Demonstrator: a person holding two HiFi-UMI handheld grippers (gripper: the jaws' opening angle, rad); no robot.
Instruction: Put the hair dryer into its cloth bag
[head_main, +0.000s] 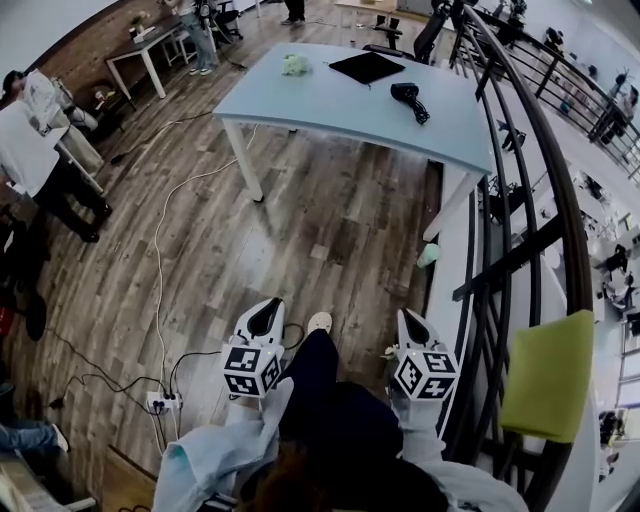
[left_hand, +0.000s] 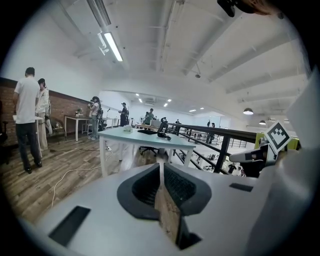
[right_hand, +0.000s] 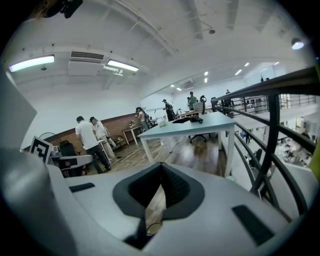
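The black hair dryer (head_main: 408, 97) lies on a pale blue table (head_main: 330, 105) far ahead of me. A flat black cloth bag (head_main: 368, 67) rests on the same table, to the dryer's left and further back. Both grippers are low and close to my body, well short of the table. My left gripper (head_main: 266, 312) is shut with nothing in it, and so is my right gripper (head_main: 411, 322). In the left gripper view the jaws (left_hand: 160, 165) meet at their tips, and the dryer (left_hand: 163, 134) is small and distant. The right gripper view shows its jaws (right_hand: 161, 166) together and the table (right_hand: 200, 125) ahead.
A black metal railing (head_main: 520, 200) runs along my right, with a green cushion (head_main: 548, 375) behind it. A small white and green object (head_main: 295, 66) sits on the table's far left. White cables (head_main: 160, 260) and a power strip (head_main: 163, 402) lie on the wooden floor. People (head_main: 30, 150) stand at the left.
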